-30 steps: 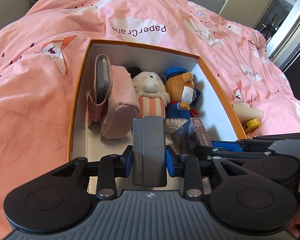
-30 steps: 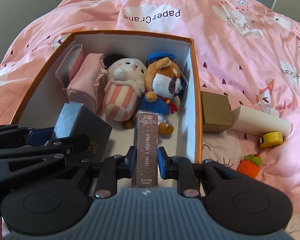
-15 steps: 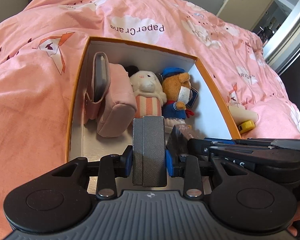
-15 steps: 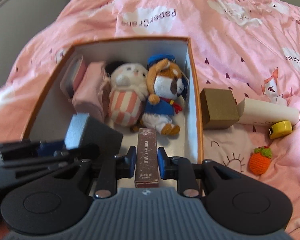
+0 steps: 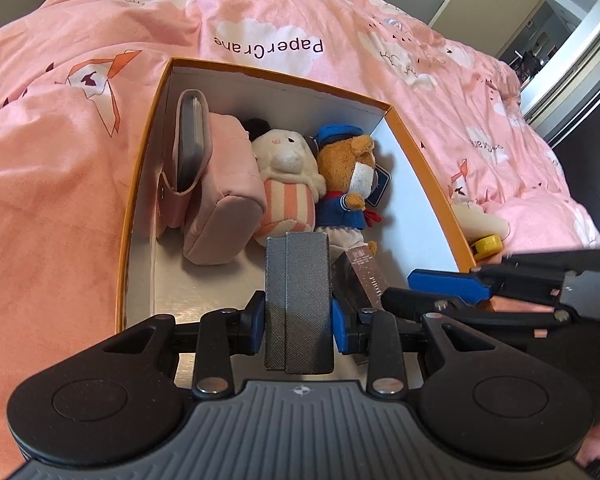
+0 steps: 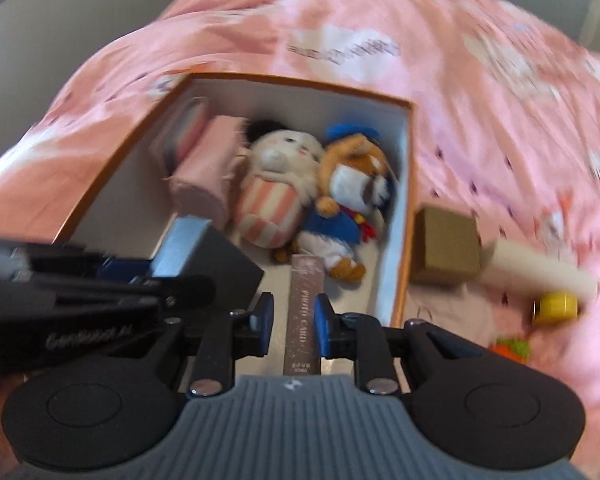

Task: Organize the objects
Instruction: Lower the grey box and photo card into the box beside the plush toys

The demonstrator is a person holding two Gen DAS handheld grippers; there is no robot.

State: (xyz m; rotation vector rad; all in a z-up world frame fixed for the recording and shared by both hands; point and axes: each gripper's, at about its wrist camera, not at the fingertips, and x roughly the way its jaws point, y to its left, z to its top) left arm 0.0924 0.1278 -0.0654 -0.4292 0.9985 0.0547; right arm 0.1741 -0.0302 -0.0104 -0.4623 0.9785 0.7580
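Both tongs hang over the near end of an open orange box [image 5: 140, 184] lying on a pink bedspread [image 5: 60, 152]. Left gripper [image 5: 299, 314] is clenched on a dark textured case [image 5: 298, 300], both blue pads pressed against its sides. Right gripper [image 6: 290, 322] holds a slim brown box [image 6: 303, 320] between its pads; in this blurred view the right pad presses the box, while whether the left pad touches it I cannot tell. Pale lettering along the slim box reads "PHOTO CARD". White lettering on the left gripper's arm, seen from the right wrist, is too smeared to read. The bedspread carries "PaperCrane" in dark print, upside down to the camera.

Inside the box, from left to right along the far end, sit a pink pouch [image 5: 220, 196] with a flat grey item tucked beside it, a cream plush in orange stripes [image 5: 288, 184], and a brown bear plush in a blue cap [image 5: 348, 176].

Outside the box to the right lie a tan cardboard cube [image 6: 446, 246], a cream tube [image 6: 540, 272], a yellow tape measure [image 6: 556, 308] and a small orange knitted toy [image 6: 510, 350].

Compared with a second ago, the right wrist view has rolled and blurred; both cases remain gripped, and the box contents are unmoved.
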